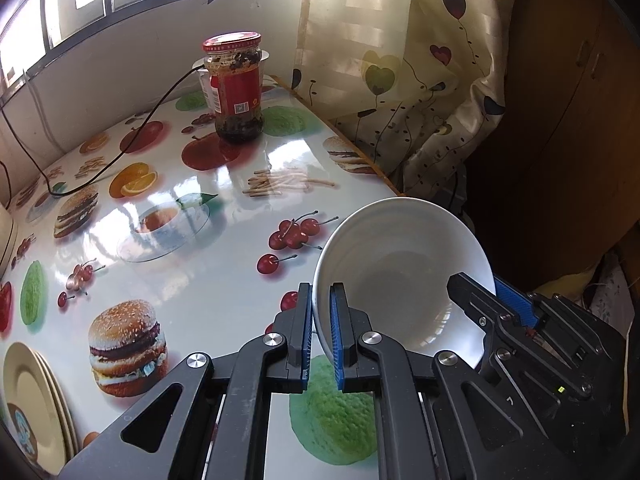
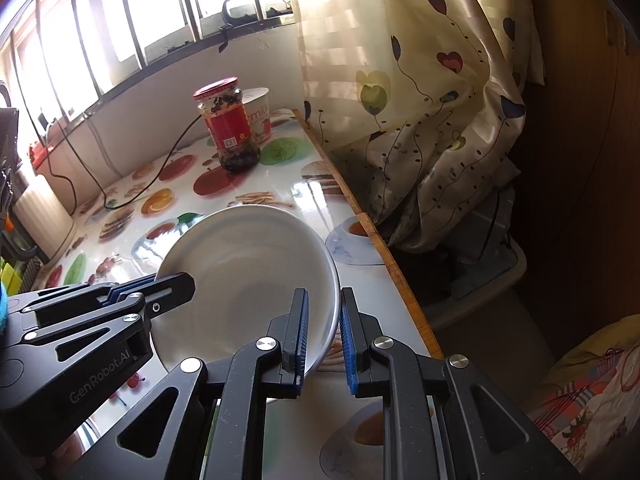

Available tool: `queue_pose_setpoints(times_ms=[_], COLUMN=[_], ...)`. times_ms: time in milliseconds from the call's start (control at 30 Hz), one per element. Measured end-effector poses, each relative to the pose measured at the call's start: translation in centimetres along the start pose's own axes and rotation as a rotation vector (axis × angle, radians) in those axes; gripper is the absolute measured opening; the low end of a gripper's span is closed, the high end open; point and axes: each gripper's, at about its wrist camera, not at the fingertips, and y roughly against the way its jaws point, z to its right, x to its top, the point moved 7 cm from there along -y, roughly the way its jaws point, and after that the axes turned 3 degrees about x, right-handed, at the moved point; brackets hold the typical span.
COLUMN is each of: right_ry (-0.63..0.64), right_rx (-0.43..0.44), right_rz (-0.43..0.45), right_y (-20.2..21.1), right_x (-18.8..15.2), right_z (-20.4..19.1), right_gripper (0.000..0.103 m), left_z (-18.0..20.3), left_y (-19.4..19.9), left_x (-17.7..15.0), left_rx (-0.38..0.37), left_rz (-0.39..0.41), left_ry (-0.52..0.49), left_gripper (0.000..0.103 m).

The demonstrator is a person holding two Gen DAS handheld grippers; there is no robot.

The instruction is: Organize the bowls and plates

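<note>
A white bowl is held tilted above the table's right edge by both grippers. My left gripper is shut on the bowl's left rim. My right gripper is shut on the bowl's right rim; the bowl also shows in the right wrist view. The right gripper shows in the left wrist view on the far rim. The left gripper shows in the right wrist view on the left rim. A stack of cream plates lies at the table's near left corner.
A red-lidded jar stands at the back of the fruit-print table, with a white cup behind it. A black cable runs across the back left. A heart-print curtain hangs past the table's right edge.
</note>
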Motion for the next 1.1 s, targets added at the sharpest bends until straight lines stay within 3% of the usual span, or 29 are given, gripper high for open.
queue_pose_setpoints(times_ms=[1100], right_ry=[0.029], right_rx=[0.041], right_rz=[0.063], right_y=[6.9], right_x=[-2.1], right_z=[-4.1], right_gripper=[0.016], left_z=[-2.3], left_y=[6.8], left_x=[-2.5], left_rx=[-0.014], left_rz=[0.086], left_ry=[0.039], left_gripper=[0.009])
